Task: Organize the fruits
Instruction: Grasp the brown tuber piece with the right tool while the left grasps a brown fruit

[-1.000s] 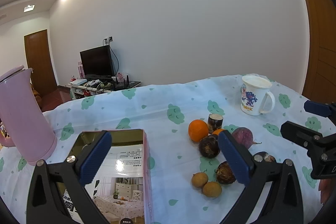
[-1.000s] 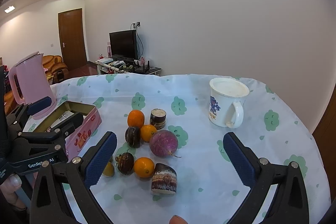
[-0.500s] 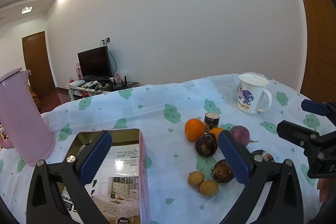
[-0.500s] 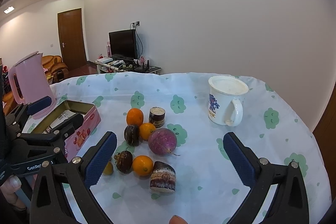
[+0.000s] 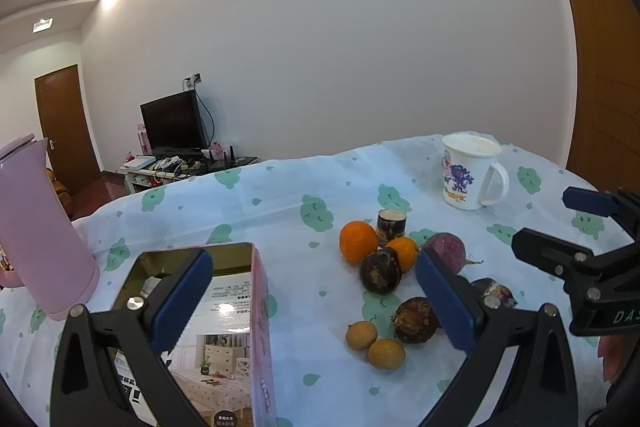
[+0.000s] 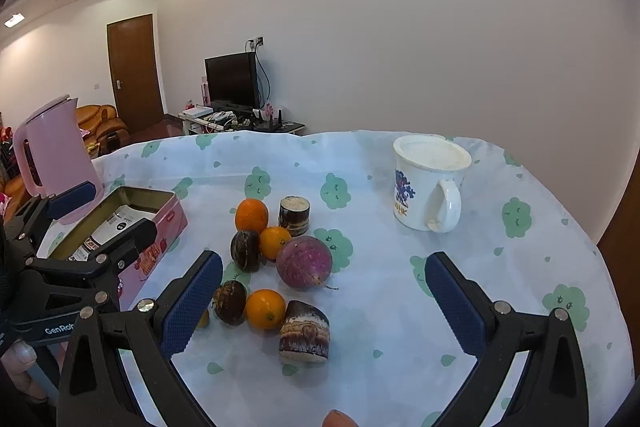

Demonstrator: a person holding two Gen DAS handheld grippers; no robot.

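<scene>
Both tools spread wide, nothing gripped: my left gripper [image 5: 312, 301] over the tin [image 5: 256, 291], right gripper [image 6: 324, 301] over the fruit cluster [image 6: 276, 259] mid-table. Views have drifted slightly closer; no fruit moved yet, sorting unstarted.

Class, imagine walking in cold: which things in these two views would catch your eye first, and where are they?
A cluster of fruit lies mid-table on the cloud-print cloth, its round purple one the largest. To its left an open pink tin sits before a pink kettle; a white cartoon mug stands at the far right.
</scene>
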